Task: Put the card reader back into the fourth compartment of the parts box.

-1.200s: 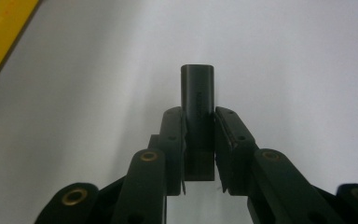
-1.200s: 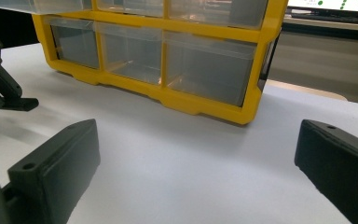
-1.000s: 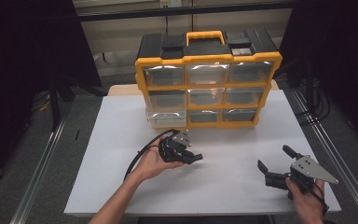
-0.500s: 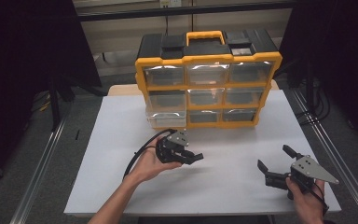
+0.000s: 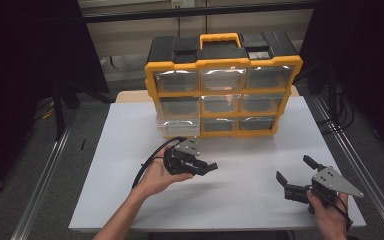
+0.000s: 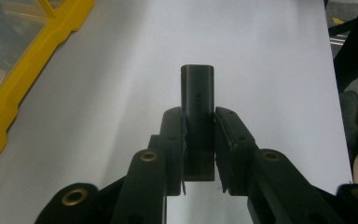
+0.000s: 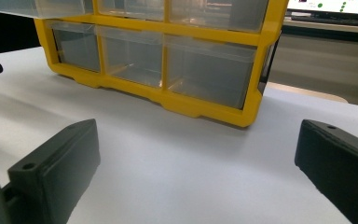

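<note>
Nearest, by the tabletop's near right corner, the right gripper rests with jaws wide and nothing between them, aimed at the organizer. Left of the middle, the left gripper has its jaws clamped on a small black block, whose long axis runs straight out along the jaws, toward the right edge. Beyond it, at the far edge, the organizer's bottom-left drawer stands pulled out. That drawer lies just behind the left gripper, off to the side of where its jaws point, so the left hand is much the nearer and would have to swing the block round toward it.
</note>
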`<state>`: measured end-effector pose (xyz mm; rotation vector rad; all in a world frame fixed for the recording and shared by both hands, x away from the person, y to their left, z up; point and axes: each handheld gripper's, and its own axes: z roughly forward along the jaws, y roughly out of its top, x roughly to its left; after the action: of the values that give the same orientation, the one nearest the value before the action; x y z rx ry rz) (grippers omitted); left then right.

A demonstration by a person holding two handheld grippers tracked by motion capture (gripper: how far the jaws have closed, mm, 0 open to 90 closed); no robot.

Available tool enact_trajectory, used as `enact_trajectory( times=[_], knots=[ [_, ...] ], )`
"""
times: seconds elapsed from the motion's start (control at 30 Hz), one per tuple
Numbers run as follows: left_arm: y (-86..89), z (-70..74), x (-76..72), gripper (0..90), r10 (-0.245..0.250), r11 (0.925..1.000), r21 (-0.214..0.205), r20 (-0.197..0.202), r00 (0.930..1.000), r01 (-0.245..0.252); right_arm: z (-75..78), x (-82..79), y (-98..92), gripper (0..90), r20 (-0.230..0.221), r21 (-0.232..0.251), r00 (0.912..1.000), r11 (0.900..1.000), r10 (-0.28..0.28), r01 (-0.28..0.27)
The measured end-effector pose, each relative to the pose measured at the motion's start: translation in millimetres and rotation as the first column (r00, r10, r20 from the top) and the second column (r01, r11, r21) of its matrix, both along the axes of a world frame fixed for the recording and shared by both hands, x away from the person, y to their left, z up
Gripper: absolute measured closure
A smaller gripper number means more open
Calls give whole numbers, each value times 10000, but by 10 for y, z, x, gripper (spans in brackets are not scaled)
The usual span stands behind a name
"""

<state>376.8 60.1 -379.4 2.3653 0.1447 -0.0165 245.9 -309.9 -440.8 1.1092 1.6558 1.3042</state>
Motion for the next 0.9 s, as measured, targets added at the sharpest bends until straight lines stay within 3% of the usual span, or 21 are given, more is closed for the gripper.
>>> enact_trajectory(
  times=[0.33,0.67,0.9],
  knots=[
    [108,133,-36,739,242,9982,-560,158,9996,-232,0,1,5,0,19,19,10000,10000,22,-22],
    [141,340,-132,739,136,9979,-637,714,9974,-90,2,0,0,0,72,-22,10000,10000,5,-5],
    [244,450,-125,739,466,9936,-1065,795,9957,-380,1,3,1,0,62,-19,10000,10000,8,-8]
  ],
)
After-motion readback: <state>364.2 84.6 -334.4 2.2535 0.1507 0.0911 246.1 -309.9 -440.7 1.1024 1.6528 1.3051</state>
